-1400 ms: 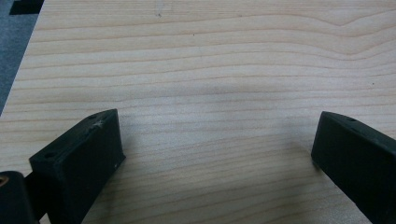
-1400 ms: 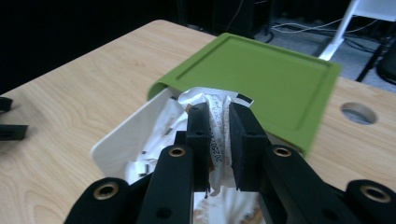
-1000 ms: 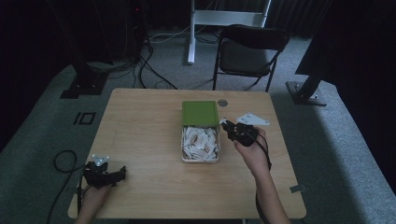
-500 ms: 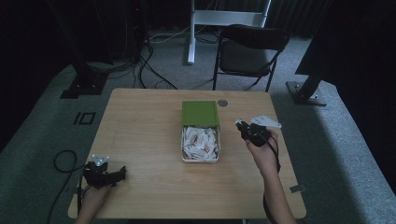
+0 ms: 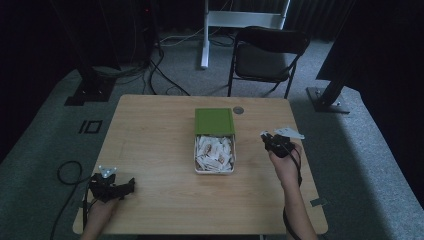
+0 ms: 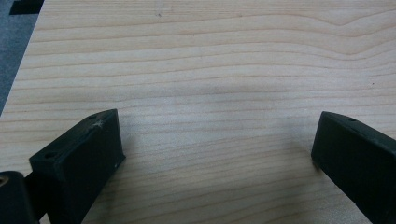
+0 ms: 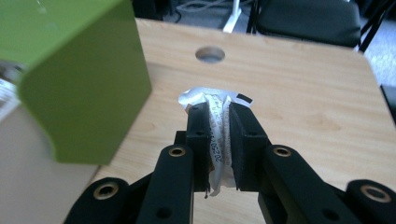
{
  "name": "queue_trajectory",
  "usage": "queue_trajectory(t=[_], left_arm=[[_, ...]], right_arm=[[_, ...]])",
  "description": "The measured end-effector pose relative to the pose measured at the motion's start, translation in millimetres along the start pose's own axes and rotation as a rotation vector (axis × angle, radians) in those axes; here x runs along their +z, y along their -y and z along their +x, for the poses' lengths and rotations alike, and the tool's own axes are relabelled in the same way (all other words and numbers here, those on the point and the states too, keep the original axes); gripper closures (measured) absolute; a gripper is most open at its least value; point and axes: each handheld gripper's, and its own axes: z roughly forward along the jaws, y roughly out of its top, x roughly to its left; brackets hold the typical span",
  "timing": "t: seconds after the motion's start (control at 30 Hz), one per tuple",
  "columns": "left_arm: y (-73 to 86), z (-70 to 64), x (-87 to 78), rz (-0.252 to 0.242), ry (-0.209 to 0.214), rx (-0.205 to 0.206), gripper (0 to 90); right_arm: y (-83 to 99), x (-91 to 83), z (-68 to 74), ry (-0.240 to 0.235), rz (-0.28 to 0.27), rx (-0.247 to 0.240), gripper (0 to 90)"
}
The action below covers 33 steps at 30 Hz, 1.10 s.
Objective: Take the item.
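My right tool (image 7: 219, 140) pinches a white packet (image 7: 215, 119) just right of the open green box (image 5: 214, 141); such thin paper could slip free. My left tool (image 5: 111, 186) rests spread on the desk (image 5: 150, 130).

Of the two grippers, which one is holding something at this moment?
The right gripper: its fingers are closed on a white packet, right of the tin. The left gripper is open above the bare table.
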Motion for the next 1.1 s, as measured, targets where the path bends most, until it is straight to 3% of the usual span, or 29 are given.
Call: queue_trajectory(t=[0.33, 0.8, 1.1], left_arm=[[0.0, 0.0, 0.0, 0.000, 0.000, 0.000, 2.7], [0.0, 0.0, 0.0, 0.000, 0.000, 0.000, 2.7], [0.0, 0.0, 0.0, 0.000, 0.000, 0.000, 2.7]], right_arm=[[23.2, 28.8, -14.3, 0.056, 0.062, 0.045, 79.3], [42.5, 55.4, -21.2, 0.091, 0.123, 0.045, 78.0], [40.1, 51.6, -21.1, 0.027, 0.096, 0.049, 51.0]])
